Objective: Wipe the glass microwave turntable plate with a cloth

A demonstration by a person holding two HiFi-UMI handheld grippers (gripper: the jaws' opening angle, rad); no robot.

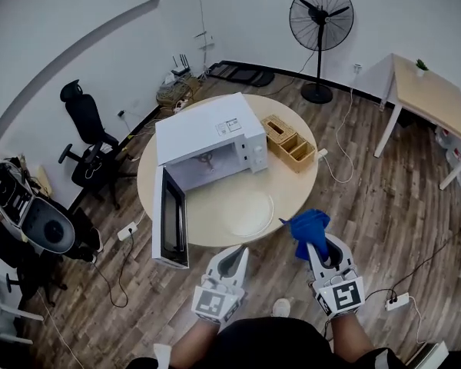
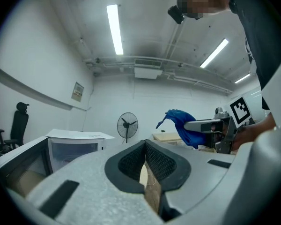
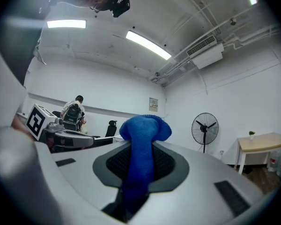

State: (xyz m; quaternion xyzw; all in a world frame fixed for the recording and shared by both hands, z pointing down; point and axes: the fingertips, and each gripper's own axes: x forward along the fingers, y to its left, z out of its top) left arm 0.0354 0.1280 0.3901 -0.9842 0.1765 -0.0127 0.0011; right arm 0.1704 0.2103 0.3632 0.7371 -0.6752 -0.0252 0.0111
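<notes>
Plate point(image 1: 248, 214) flat on table point(image 1: 296, 187), near edge, right of open microwave point(image 1: 207, 137) door. Blue cloth point(image 1: 310, 227) pinched in right gripper point(image 1: 320, 249) jaws, near-right of plate, apart from it. Left gripper point(image 1: 234, 258) left of that, jaws pressed together, empty.

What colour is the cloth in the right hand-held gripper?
Solid blue cloth; it shows best in the right gripper view.

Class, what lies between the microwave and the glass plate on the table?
Nothing: in the head view, bare table separates the microwave and the plate.
</notes>
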